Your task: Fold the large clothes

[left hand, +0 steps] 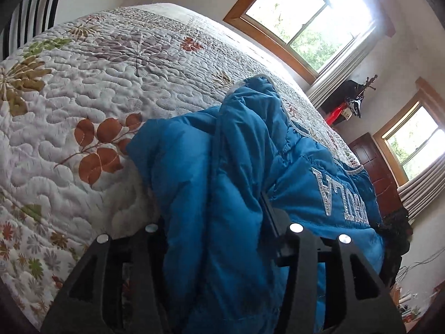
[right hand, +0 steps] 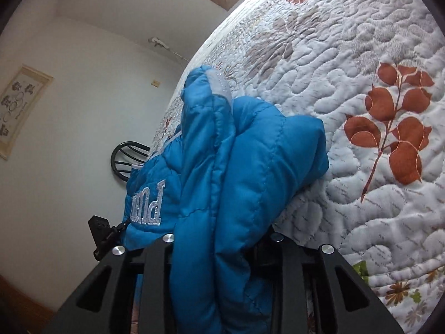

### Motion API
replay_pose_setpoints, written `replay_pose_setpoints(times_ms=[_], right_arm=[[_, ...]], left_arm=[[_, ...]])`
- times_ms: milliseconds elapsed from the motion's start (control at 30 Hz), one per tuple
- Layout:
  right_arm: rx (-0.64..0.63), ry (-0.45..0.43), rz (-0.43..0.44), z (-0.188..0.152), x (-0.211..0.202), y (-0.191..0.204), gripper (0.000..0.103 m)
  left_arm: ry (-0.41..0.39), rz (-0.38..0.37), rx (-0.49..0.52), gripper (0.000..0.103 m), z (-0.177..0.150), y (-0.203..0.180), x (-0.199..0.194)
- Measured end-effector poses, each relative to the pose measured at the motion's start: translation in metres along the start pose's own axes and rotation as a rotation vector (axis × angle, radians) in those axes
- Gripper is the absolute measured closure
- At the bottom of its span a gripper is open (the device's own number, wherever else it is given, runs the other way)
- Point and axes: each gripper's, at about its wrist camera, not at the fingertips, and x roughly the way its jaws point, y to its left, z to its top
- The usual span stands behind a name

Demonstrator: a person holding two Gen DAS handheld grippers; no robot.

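Observation:
A puffy blue quilted jacket [left hand: 236, 144] with silver lettering lies bunched on the floral quilted bedspread [left hand: 91, 89]. My left gripper [left hand: 214, 222] stands over its near edge. The fingers are spread wide and a thick fold of the jacket lies loosely between them. In the right wrist view the same jacket [right hand: 250, 153] rises in a heap on the bedspread [right hand: 361, 55]. My right gripper [right hand: 222, 239] has a bunched fold between its parted fingers, with a dark gap beside the right finger. The fabric hides both sets of fingertips.
Two windows [left hand: 300, 14] with pale curtains and a dark wooden cabinet [left hand: 375, 167] stand beyond the bed. A dark chair back [right hand: 128, 156] and a wall scroll [right hand: 19, 111] are on the other side. A small black object with a strap [right hand: 101, 233] hangs by the jacket's edge.

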Motion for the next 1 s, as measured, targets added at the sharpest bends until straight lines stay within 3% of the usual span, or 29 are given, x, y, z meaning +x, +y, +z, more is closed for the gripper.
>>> replay_pose_setpoints(times_ms=[100, 200, 300, 433, 533, 667, 867, 1000], right_arm=[[-0.007, -0.006, -0.053, -0.001, -0.010, 0.005, 0.062], [-0.070, -0.049, -0.174, -0.003, -0.028, 0.019, 0.052], [-0.124, -0.084, -0.303, -0.004, -0.047, 0.039, 0.053], [-0.267, -0.203, -0.442, 0.005, -0.072, 0.086, 0.059], [-0.383, -0.191, -0.405, 0.020, -0.059, 0.125, 0.059], [-0.447, -0.077, -0.404, 0.040, -0.008, 0.142, 0.061], [-0.354, 0.024, -0.445, 0.066, 0.037, 0.100, 0.062], [-0.278, 0.056, -0.431, 0.077, 0.057, 0.064, 0.070]], left_arm=[[0.005, 0.011, -0.041, 0.045, 0.001, 0.001, -0.010], [-0.009, 0.054, -0.043, 0.044, -0.005, 0.000, -0.032], [-0.066, 0.117, -0.024, 0.042, -0.012, -0.007, -0.062], [-0.152, 0.211, 0.075, 0.042, -0.007, -0.039, -0.093], [-0.156, 0.154, 0.131, 0.040, 0.010, -0.069, -0.090], [-0.116, 0.121, 0.201, 0.040, 0.028, -0.103, -0.053], [-0.006, 0.168, 0.168, 0.040, 0.043, -0.089, 0.008], [0.033, 0.171, 0.133, 0.041, 0.044, -0.066, 0.034]])
